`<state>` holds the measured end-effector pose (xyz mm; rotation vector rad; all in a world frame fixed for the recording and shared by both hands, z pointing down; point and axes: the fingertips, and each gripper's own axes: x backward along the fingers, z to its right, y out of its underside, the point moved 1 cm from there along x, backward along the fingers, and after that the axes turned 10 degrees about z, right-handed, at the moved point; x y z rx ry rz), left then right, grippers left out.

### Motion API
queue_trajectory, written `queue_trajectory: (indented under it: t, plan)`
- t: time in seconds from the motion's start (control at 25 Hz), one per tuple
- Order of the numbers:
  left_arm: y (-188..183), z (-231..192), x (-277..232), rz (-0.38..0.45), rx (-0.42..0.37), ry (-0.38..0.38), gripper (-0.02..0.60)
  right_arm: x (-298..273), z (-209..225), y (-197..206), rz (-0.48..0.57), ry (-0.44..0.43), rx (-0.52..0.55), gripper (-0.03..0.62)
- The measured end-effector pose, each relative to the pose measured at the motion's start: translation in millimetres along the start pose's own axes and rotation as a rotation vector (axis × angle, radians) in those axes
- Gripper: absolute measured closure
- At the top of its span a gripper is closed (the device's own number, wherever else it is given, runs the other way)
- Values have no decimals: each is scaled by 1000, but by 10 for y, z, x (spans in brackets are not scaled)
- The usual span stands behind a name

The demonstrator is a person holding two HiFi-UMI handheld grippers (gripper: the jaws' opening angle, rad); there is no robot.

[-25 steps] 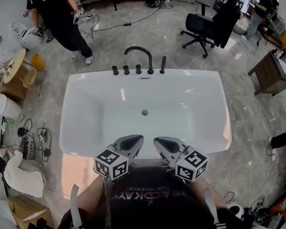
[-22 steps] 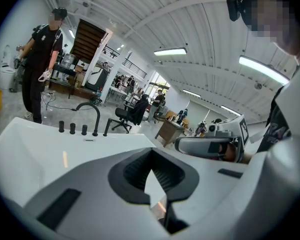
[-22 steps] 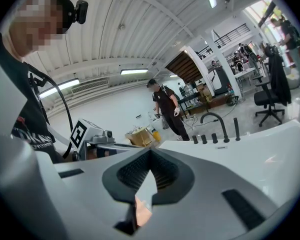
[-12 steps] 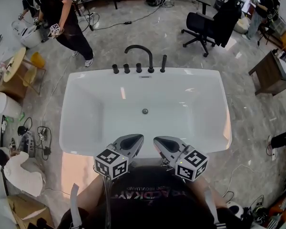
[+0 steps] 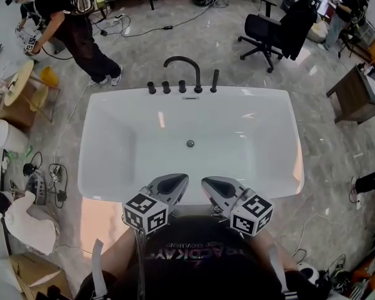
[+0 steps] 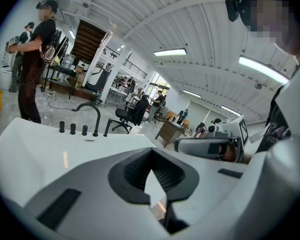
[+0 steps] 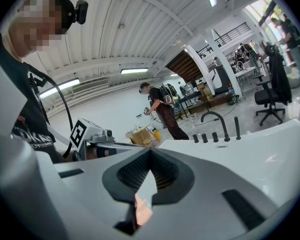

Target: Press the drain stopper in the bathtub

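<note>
Small round grey drain stopper (image 5: 190, 144) in white bathtub (image 5: 110, 165)

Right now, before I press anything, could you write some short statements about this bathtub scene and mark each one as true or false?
1. The drain stopper sits in the middle of the bathtub floor. True.
2. The left claw is touching the drain stopper. False: it is at the near rim, well apart from the stopper.
3. The black faucet stands on the far rim. True.
4. The right claw holds a sponge. False: its jaws are together with nothing between them.
</note>
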<state>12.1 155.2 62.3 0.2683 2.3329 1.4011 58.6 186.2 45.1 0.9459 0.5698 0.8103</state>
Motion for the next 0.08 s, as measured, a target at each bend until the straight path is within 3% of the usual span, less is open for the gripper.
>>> queue_trajectory:
  t: [0.08]
  plan:
    - [-2, -3, 1, 0, -2, 1, 574, -6, -3, 0, -1, -1, 3, 583]
